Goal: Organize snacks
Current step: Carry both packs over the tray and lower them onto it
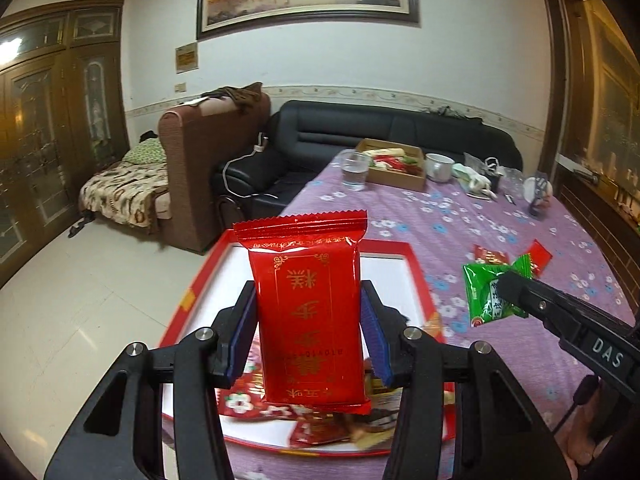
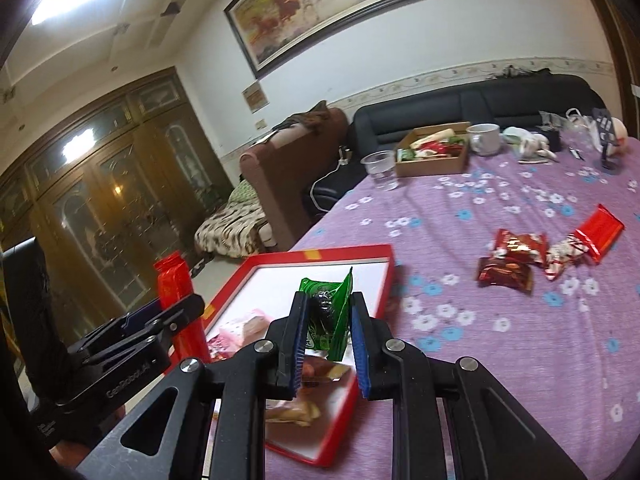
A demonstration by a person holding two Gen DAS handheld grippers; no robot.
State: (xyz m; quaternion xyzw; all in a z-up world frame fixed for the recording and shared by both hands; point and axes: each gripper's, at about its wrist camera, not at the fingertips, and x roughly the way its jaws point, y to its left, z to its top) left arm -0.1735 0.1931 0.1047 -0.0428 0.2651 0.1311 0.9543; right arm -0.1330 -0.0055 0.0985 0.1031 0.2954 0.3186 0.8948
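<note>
The left claw (image 1: pixel 308 320) pinches a red packet (image 1: pixel 306 312) above the red tray (image 1: pixel 416 268); the right claw (image 2: pixel 326 316) pinches a green packet (image 2: pixel 330 312) over it. Only the right view shows loose snacks (image 2: pixel 512 264) on the tabletop (image 2: pixel 500 340)

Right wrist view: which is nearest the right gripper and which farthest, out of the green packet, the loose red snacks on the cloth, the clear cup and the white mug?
1. Green packet, held in the right gripper.
2. Loose red snacks, right, on the cloth.
3. Clear cup, far, left of the cardboard box.
4. White mug, farthest, right of the box.
</note>
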